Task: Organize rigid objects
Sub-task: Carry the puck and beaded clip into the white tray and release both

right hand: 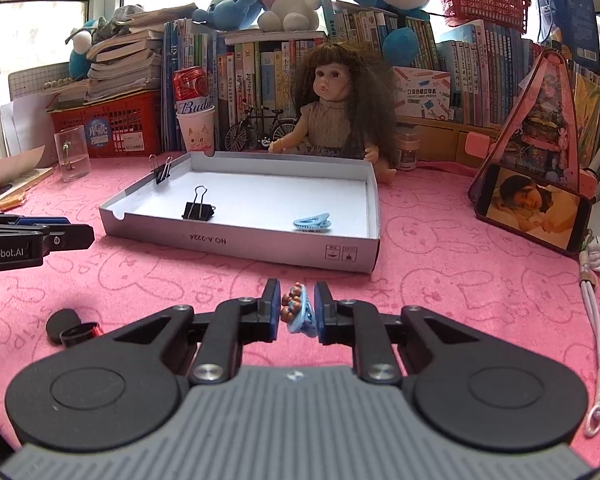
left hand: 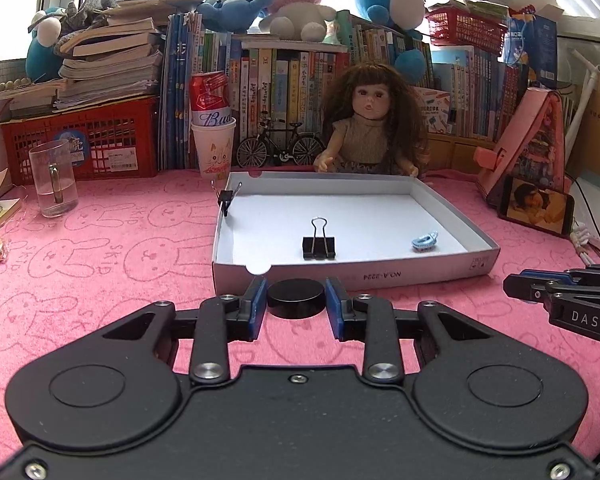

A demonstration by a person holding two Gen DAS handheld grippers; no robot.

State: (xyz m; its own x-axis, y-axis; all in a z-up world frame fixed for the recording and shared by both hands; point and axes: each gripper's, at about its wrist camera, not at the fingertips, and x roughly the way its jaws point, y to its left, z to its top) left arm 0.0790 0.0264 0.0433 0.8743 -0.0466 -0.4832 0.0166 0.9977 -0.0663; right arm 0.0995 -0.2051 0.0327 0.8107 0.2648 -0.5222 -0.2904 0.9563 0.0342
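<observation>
My left gripper (left hand: 296, 300) is shut on a black round disc (left hand: 296, 297), just in front of the near wall of the shallow white box (left hand: 380, 274). My right gripper (right hand: 297, 308) is shut on a blue hair clip with brown beads (right hand: 298, 310), above the pink cloth short of the box (right hand: 260, 246). Inside the box lie a black binder clip (left hand: 319, 242) (right hand: 198, 210) and a blue hair clip (left hand: 424, 241) (right hand: 312, 222). A second binder clip (left hand: 226, 198) (right hand: 162, 172) is clipped on the box's left wall.
A black round lid and small black-red piece (right hand: 70, 326) lie on the pink cloth at the left of the right wrist view. A glass mug (left hand: 54, 178), a doll (left hand: 370, 124), a toy bicycle (left hand: 280, 146), a phone on a pink stand (right hand: 536, 210) and bookshelves ring the box. A white cord (right hand: 598, 320) lies right.
</observation>
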